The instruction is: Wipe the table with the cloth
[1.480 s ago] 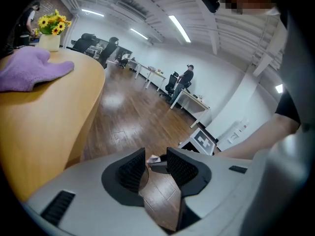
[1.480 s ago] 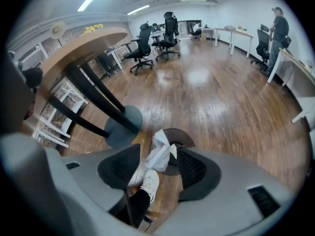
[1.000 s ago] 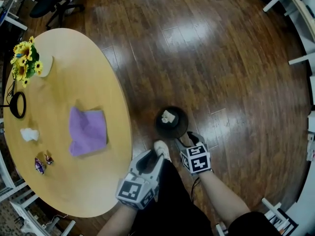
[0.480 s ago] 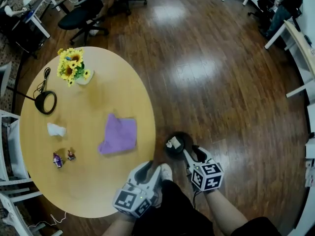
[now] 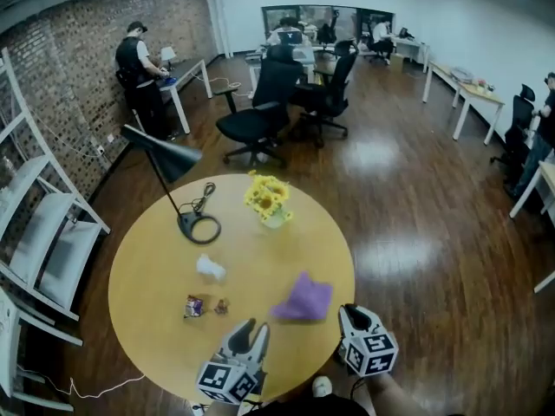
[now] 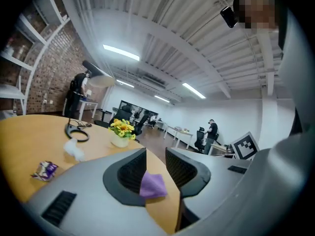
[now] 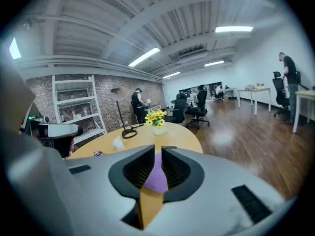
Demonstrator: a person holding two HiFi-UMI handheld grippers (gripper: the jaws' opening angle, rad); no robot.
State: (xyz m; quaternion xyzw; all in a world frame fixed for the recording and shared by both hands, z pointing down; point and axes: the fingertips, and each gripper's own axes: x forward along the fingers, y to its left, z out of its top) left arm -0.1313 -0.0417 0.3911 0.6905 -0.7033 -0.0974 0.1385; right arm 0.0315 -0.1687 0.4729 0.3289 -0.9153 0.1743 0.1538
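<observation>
A purple cloth [image 5: 303, 299] lies crumpled on the near right part of a round wooden table [image 5: 156, 267], untouched. The left gripper [image 5: 249, 329] hovers near and left of it, jaws apart after narrowing slightly, holding nothing. The right gripper [image 5: 350, 312], just right of the cloth, has been closing to a narrow gap, nothing between its jaws.

Cloth [image 5: 303, 300] on table [image 5: 260, 258] near right rim, flower vase [image 5: 267, 202] at far side, lamp base [image 5: 184, 222] left of vase, tissue [image 5: 209, 268] mid-left, two wrappers [image 5: 192, 306] just in front of tissue.
</observation>
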